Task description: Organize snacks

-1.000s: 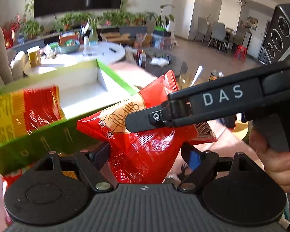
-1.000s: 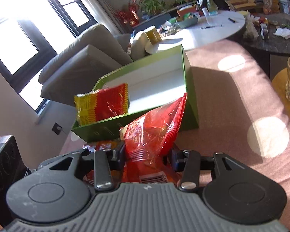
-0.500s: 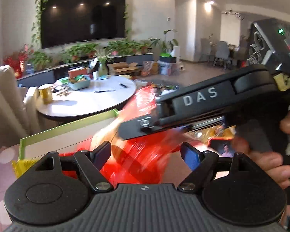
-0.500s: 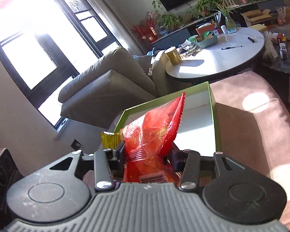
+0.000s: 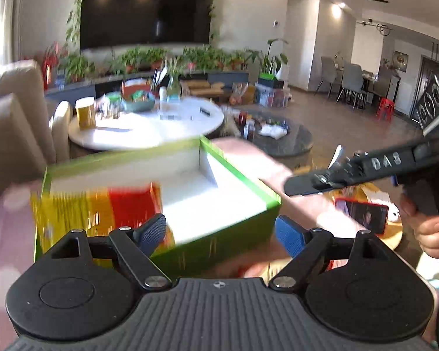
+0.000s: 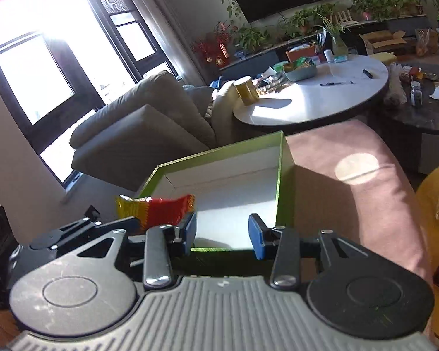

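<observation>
Pink-covered surface [image 6: 351,204] fills the foreground. The green box [image 6: 280,181] sits on it, white inside, top open. Round white table [image 6: 322,99] lies beyond the box.

Yellow-and-red snack bag [image 6: 158,209] stands inside the box against its near left corner, upper edge above the rim; blurred in the left wrist view [image 5: 102,207].

Left gripper [image 5: 219,232]: angled down toward the box's near wall, jaws spread wide and just opened further, nothing between the blue pads.

Right gripper [image 6: 221,235]: also tilted down, over the near rim of the box. Blue pads stand apart with only the white box floor between them, grasping nothing, though they have just been closing a little. In the left wrist view it juts in from the right [image 5: 292,182], the person's right hand [image 5: 433,234] wrapped round its handle.

Red phone [image 5: 361,213] lies past the box, under that gripper.
</observation>
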